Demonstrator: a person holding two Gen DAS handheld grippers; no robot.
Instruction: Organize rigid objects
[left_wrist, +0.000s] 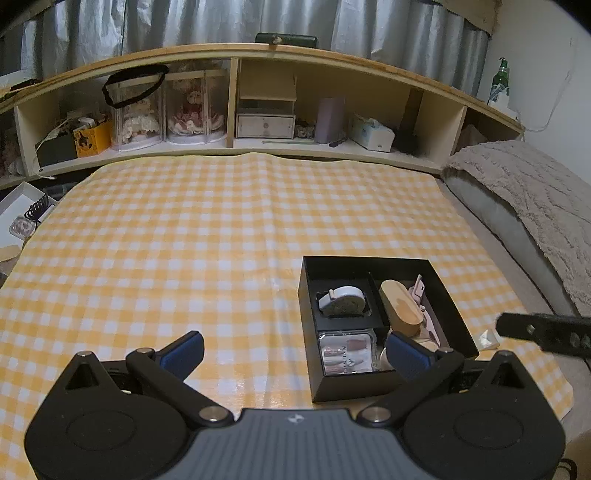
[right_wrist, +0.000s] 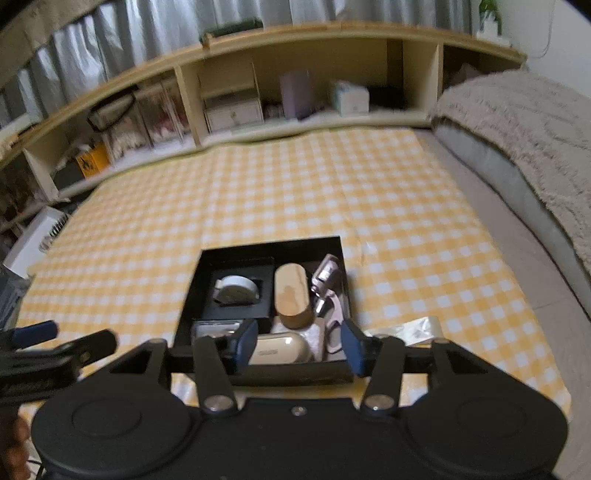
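Observation:
A black divided box (left_wrist: 369, 266) (right_wrist: 269, 245) sits on the yellow checked cloth (left_wrist: 221, 240). It holds a white tape measure (left_wrist: 343, 301) (right_wrist: 236, 290), a wooden oval case (left_wrist: 400, 304) (right_wrist: 291, 291), a clear nail set case (left_wrist: 345, 352), pink tools (right_wrist: 325, 275) and a cream case (right_wrist: 280, 349). My left gripper (left_wrist: 295, 347) stands open and empty over the cloth, its right finger in front of the box's near corner. My right gripper (right_wrist: 299, 345) hovers open above the box's near end, with the cream case below the gap and untouched.
A wooden shelf unit (left_wrist: 229, 147) with dolls, small drawers and boxes runs along the far edge. A grey fleece blanket (left_wrist: 535, 192) lies at the right. A clear wrapper (right_wrist: 413, 326) rests on the cloth right of the box. A white box (left_wrist: 18, 210) stands far left.

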